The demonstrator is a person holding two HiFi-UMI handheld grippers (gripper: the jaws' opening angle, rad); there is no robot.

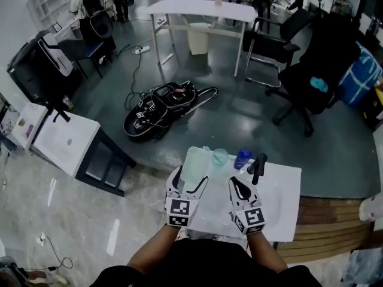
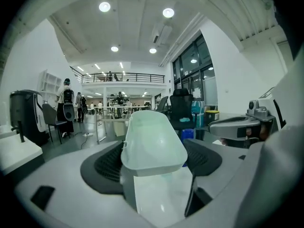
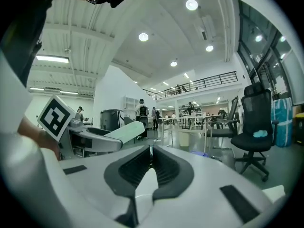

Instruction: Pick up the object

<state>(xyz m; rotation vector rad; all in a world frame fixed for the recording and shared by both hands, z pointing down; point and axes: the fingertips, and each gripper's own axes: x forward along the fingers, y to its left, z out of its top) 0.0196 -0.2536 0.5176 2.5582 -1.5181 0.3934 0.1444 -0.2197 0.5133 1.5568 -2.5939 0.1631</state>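
A pale green translucent plastic tub (image 1: 194, 165) is tilted up over the near left part of the small white table (image 1: 281, 202). My left gripper (image 1: 191, 177) is shut on it. In the left gripper view the tub (image 2: 152, 144) fills the wide gap between both black pads (image 2: 107, 163). My right gripper (image 1: 242, 184) hovers over the table beside it, shut and empty; its pads meet at the tips (image 3: 151, 156). From the right gripper view, the tub (image 3: 126, 131) sticks out of the left gripper (image 3: 90, 139).
On the table's far edge stand a green cup (image 1: 220, 156), a blue bottle (image 1: 242, 158) and a black handle-like object (image 1: 258, 166). A black bag with cables (image 1: 161, 106) lies on the floor beyond. An office chair (image 1: 305, 70) stands right, a white cabinet (image 1: 66, 142) left.
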